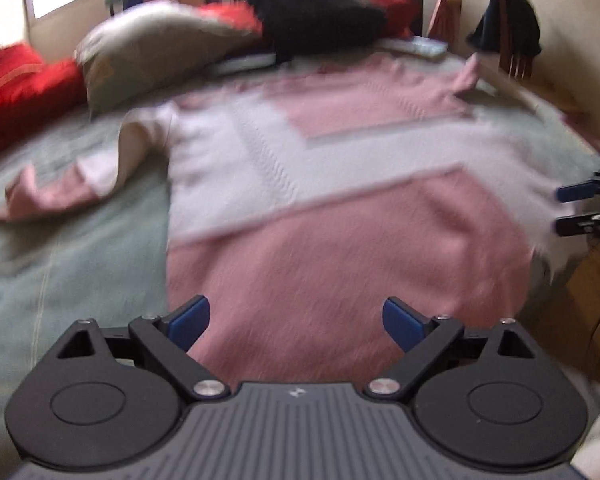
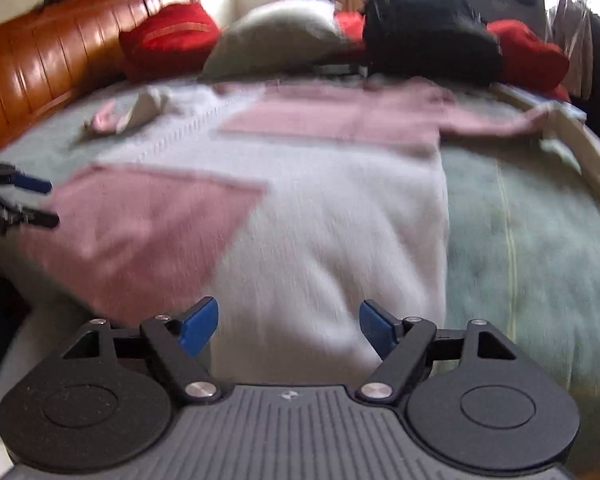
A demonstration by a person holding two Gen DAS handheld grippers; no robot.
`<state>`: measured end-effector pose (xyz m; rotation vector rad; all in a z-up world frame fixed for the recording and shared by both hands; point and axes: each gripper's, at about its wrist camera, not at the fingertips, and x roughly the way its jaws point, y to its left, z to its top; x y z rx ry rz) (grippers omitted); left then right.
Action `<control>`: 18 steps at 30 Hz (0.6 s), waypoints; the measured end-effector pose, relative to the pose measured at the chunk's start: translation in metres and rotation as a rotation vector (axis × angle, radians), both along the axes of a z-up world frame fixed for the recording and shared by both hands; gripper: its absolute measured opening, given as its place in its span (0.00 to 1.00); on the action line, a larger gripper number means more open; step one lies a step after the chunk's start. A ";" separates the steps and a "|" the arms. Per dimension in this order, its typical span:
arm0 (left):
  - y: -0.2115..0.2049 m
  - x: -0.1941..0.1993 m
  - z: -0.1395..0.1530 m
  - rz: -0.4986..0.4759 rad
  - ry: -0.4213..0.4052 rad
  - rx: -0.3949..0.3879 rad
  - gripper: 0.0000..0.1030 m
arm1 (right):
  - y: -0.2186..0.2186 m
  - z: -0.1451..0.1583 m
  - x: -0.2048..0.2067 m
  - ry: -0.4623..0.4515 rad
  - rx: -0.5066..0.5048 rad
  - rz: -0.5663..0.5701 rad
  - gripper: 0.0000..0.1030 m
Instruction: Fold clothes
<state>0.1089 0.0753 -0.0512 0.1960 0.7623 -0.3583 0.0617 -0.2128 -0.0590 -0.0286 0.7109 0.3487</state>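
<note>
The pink-and-white sweater (image 1: 340,184) lies spread on the bed (image 1: 68,248); left gripper (image 1: 296,322) and right gripper (image 2: 289,326) gape empty, probably needing hem grips next.

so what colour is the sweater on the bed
Pink and white blocks on the sweater, clearest from the left wrist view.

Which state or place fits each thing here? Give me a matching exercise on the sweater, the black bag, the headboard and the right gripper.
Things:
1. sweater
2. black bag
3. headboard
4. right gripper

Descriptions:
A. orange-brown, along the bed's left side
B. open, nothing between the jaws
C. spread flat, pink and white
D. at the far end, among red cushions

Pairs: 1-C, 2-D, 3-A, 4-B
</note>
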 end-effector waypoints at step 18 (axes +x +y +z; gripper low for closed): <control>-0.012 -0.035 -0.016 0.089 -0.010 0.003 0.97 | 0.027 -0.007 -0.014 -0.090 -0.058 0.119 0.96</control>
